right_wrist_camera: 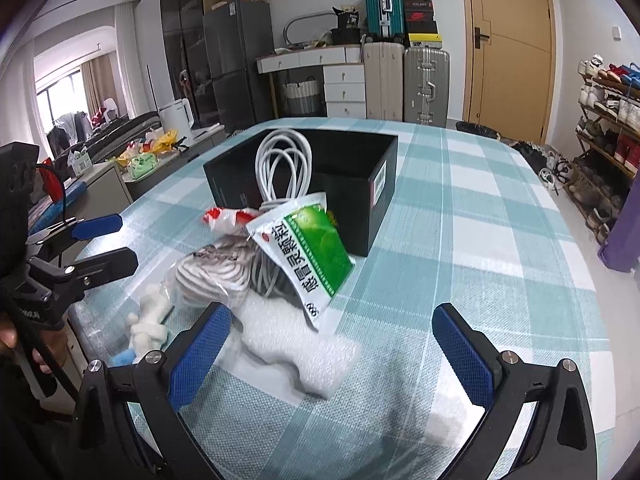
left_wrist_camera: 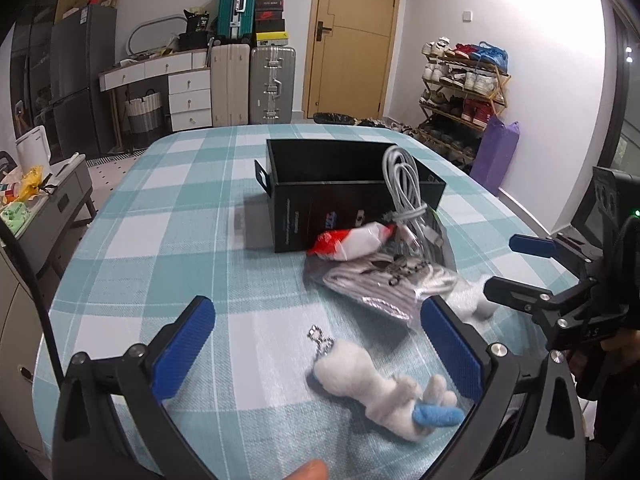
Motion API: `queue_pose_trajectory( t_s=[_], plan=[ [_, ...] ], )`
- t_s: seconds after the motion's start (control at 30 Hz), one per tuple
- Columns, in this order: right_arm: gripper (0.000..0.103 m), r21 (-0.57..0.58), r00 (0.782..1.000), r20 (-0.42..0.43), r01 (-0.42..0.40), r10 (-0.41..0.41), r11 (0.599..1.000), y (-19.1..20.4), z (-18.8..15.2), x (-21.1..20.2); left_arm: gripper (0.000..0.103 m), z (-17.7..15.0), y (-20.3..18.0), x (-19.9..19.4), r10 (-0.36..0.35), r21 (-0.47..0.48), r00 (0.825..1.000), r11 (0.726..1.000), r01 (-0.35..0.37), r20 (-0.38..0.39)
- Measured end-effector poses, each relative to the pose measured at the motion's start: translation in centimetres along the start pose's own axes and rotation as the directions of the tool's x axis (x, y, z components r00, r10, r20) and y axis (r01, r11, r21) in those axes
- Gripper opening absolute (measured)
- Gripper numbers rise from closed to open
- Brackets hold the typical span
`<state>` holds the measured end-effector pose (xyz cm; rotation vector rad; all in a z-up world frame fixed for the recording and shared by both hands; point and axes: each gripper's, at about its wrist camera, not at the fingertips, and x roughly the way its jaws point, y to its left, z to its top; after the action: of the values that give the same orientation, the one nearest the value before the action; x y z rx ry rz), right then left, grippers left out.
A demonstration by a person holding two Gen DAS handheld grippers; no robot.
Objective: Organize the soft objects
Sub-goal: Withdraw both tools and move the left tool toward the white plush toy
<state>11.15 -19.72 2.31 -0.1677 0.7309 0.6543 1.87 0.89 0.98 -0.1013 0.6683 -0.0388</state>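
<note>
My left gripper (left_wrist_camera: 318, 354) hangs spread wide above the teal-and-white checked tablecloth (left_wrist_camera: 160, 208), gripping nothing. Nearest, between its blue pads (left_wrist_camera: 184, 350), lies a white plush keychain (left_wrist_camera: 376, 386) with a blue tip and a small metal chain. My right gripper (right_wrist_camera: 332, 354) is likewise spread wide and bare; between its fingers lies a white foam sheet (right_wrist_camera: 296, 354). Just past these sits a heap: a clear bag of striped grey fabric (left_wrist_camera: 384, 284), a red-and-white packet (left_wrist_camera: 352, 242), a green-and-white sachet (right_wrist_camera: 310, 258) leaning on the pile, and a coiled white cable (left_wrist_camera: 404, 188) standing up against the black open box (left_wrist_camera: 320, 184). The box rests mid-table, touching the heap. Beyond are suitcases (left_wrist_camera: 256, 80) and a wooden door (left_wrist_camera: 352, 36).
</note>
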Motion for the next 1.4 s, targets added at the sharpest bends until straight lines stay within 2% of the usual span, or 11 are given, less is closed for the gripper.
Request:
queue_pose_trajectory(
  t_s=[0.4,0.6,0.97,1.27,1.4],
  plan=[
    [0.102,-0.001,0.999,-0.038,-0.015,0.015,1.0,0.4,-0.6,1.0,0.103,-1.2,-1.1,0.1,-0.091,0.075,0.994,0.993,0.096,-0.061],
    [0.102,0.001,0.998,-0.065,-0.015,0.015,1.0,0.6,-0.9,1.8,0.103,-2.1,-1.6,0.4,-0.091,0.116,0.991,0.988,0.103,-0.102],
    [0.102,0.012,0.992,-0.127,-0.013,0.015,1.0,1.0,-1.0,3.2,0.103,-2.7,-2.2,1.1,-0.125,0.126,0.979,0.981,0.146,-0.162],
    [0.102,0.003,0.992,-0.129,-0.018,0.018,1.0,1.3,-1.2,3.2,0.103,-3.1,-3.0,1.4,-0.147,0.14,0.971,0.975,0.175,-0.189],
    [0.102,0.006,0.992,-0.124,-0.017,0.017,1.0,1.3,-1.3,3.1,0.103,-3.1,-3.0,1.9,-0.162,0.109,0.965,0.976,0.187,-0.205]
  ],
)
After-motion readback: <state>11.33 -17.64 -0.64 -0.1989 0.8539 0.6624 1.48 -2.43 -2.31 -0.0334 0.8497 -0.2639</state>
